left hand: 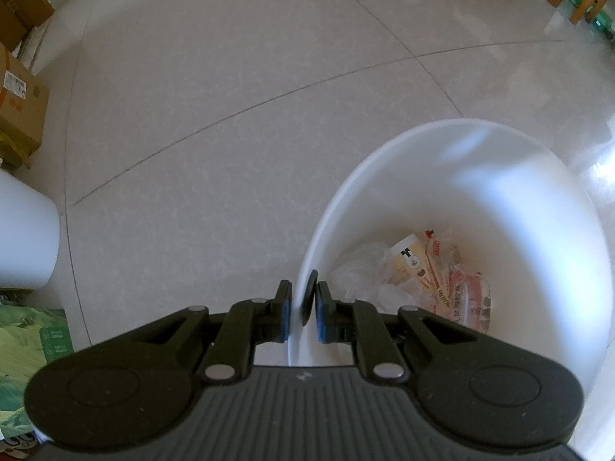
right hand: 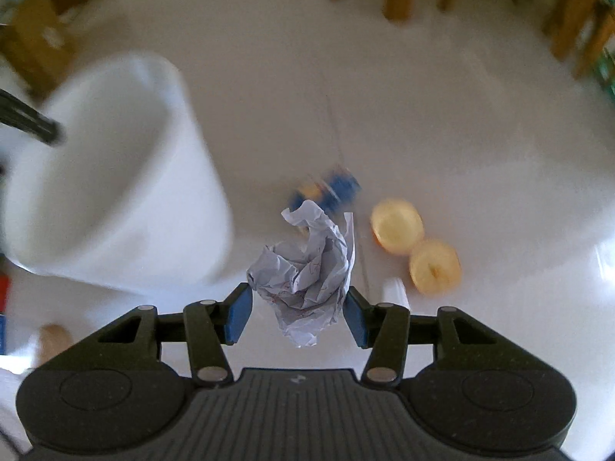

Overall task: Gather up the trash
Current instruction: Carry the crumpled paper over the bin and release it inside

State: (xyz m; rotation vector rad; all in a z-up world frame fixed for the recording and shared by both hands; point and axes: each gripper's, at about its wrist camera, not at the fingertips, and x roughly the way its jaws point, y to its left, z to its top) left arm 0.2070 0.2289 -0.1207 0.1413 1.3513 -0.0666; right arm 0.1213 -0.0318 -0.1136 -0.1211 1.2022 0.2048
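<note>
Both grippers loaded: my left gripper [left hand: 302, 309] pinches white bin [left hand: 499, 176] rim; my right gripper [right hand: 298, 309] clamps crumpled paper ball [right hand: 307, 272], long axis running away from my fingers.

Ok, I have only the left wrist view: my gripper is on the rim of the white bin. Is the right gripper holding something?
Observer: Yes. The right gripper is shut on a crumpled paper ball, held between its blue pads.
Operator: Is there more trash on the floor that I cannot see?
Observer: Yes. Two yellow fruit halves lie on the floor right of the paper, and a blurred blue wrapper lies beyond it.
Operator: Where is the white bin from that side?
Observer: In the right wrist view it stands at the left, apart from the paper; the left gripper shows there only as a dark bar at its rim.
</note>
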